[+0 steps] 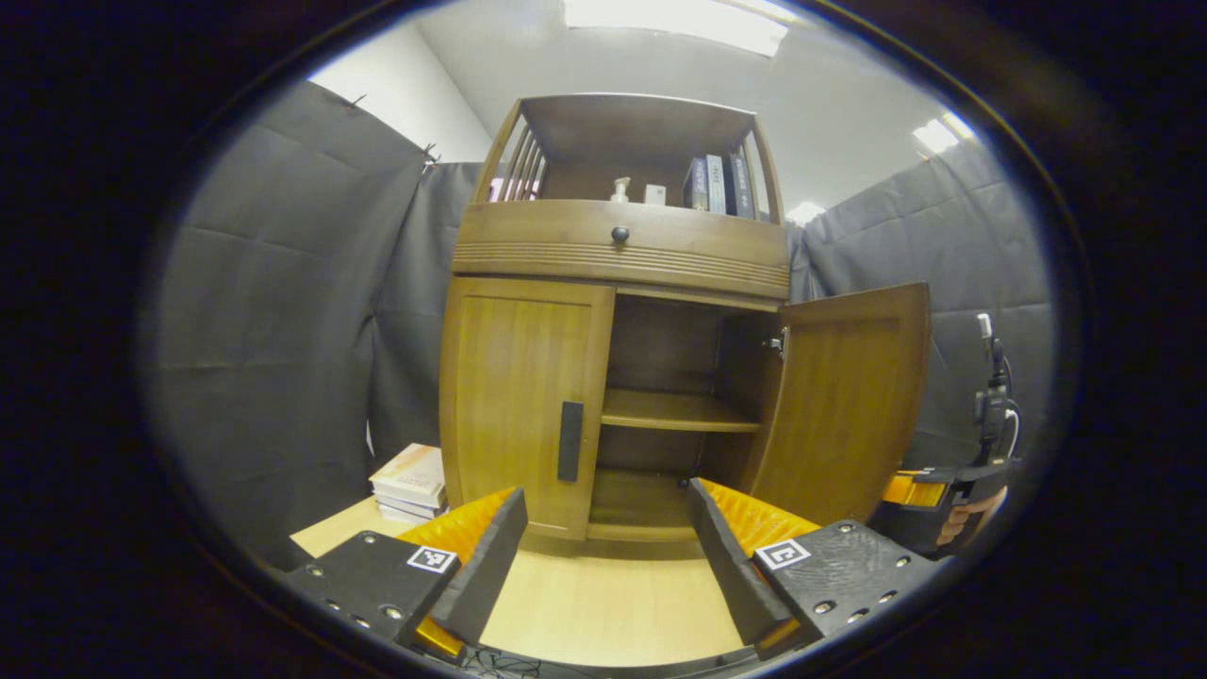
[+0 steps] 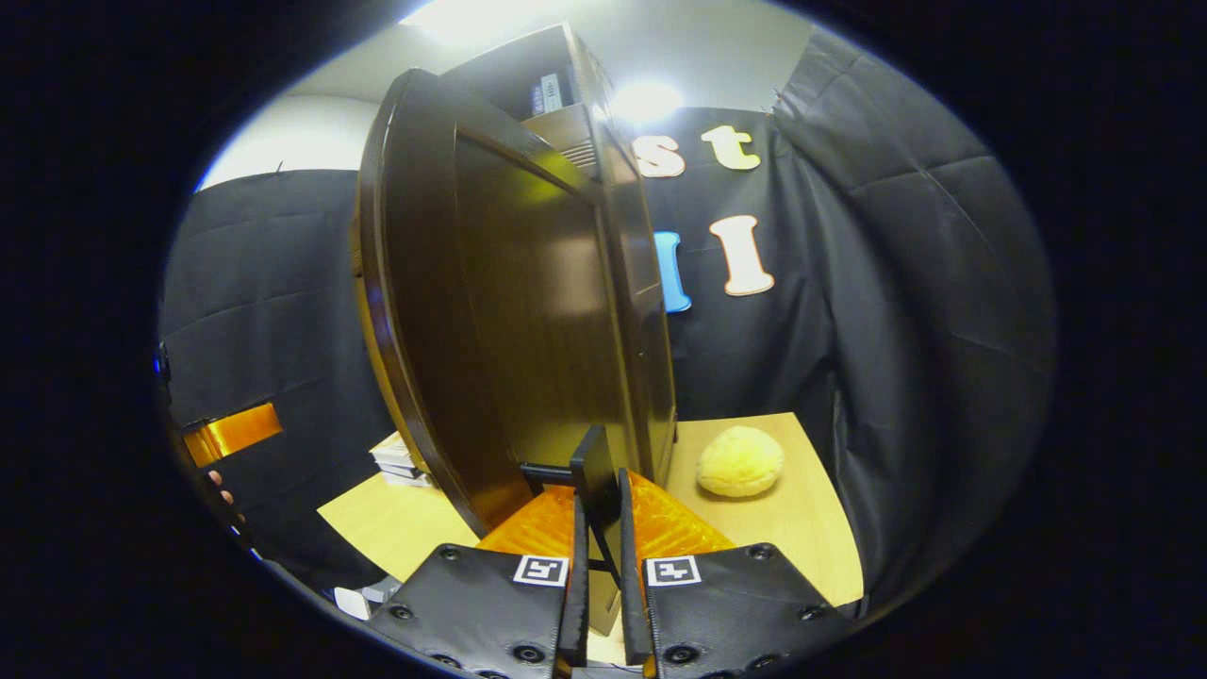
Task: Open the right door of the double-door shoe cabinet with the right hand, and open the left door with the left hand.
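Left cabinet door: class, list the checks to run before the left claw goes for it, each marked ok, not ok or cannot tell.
1. Right door swung open: ok.
2. Right claw shut on the right door's handle: ok.
3. Left door open: not ok, it is closed.
4. Left claw open, ready to take the black handle: ok.
5. Left claw touching that handle: not ok, it hangs short of it.

books (image 1: 412, 483) left of cabinet (image 1: 618, 255), right door (image 1: 844, 401) swung open
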Demonstrator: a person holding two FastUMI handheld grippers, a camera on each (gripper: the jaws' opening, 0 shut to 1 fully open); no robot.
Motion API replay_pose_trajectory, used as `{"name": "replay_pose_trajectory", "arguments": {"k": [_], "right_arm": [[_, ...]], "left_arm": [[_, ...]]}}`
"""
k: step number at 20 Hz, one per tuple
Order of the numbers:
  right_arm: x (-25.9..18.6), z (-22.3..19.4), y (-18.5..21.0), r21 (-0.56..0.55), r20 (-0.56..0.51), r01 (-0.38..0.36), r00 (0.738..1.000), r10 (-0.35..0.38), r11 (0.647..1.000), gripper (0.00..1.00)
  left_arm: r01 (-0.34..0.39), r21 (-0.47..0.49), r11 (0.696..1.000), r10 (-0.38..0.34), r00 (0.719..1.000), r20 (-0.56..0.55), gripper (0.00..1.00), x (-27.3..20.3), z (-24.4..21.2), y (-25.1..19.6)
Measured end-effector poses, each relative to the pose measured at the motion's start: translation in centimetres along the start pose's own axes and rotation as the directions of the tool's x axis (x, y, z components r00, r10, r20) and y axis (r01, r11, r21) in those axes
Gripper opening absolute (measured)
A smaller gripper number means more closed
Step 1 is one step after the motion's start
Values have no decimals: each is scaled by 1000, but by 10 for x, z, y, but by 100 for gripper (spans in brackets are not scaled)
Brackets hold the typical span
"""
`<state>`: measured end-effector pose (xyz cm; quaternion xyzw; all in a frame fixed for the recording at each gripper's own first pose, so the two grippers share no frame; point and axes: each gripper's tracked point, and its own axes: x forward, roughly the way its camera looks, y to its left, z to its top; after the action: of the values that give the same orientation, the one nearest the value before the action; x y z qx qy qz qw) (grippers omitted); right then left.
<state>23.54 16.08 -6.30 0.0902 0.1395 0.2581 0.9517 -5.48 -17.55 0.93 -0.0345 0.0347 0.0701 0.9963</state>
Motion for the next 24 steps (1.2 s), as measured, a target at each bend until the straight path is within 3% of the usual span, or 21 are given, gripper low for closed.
{"name": "replay_pose_trajectory", "arguments": {"k": [1, 2, 3, 7, 8, 10, 16, 19, 23, 24], "right_arm": [[-2, -1, 2, 18, -7, -2, 1000, 2, 1000, 14], [-3, -2, 5, 30, -14, -5, 1000, 5, 1000, 8], [-4, -1, 6, 28, -12, 6, 1000, -5, 1000, 12], [-6, -1, -4, 20, -11, 81, 997, -81, 996, 7], [-9, -1, -6, 27, -14, 101, 995, -100, 995, 12], [-18, -7, -5, 56, -27, 139, 990, -137, 989, 11], [-54, -21, -8, 46, -28, 330, 944, -329, 943, 10], [-78, -37, 32, -6, -27, 362, 932, -362, 932, 9], [-67, -34, 99, -1, -11, 313, 950, -313, 950, 9], [-59, -30, 112, 5, -3, 299, 954, -299, 954, 1]], "left_arm": [[5, 1, 1000, -5, 1000, 0, 100, 2, 2, 4], [17, -1, 1000, -17, 1000, -1, 100, 4, 5, 7], [34, -7, 999, -34, 999, -2, 100, 8, 5, 12], [49, -23, 999, -50, 999, -17, 100, 18, 2, 37], [51, -18, 999, -51, 998, -21, 100, 20, 2, 44], [57, -1, 998, -57, 998, -29, 100, 23, 0, 61], [82, -22, 996, -83, 995, -47, 100, 51, 0, 104], [104, -31, 994, -106, 993, -51, 100, 63, -8, 127], [117, 12, 993, -117, 992, -49, 100, 84, -7, 153], [120, 22, 993, -119, 992, -50, 100, 91, -5, 155]]}}
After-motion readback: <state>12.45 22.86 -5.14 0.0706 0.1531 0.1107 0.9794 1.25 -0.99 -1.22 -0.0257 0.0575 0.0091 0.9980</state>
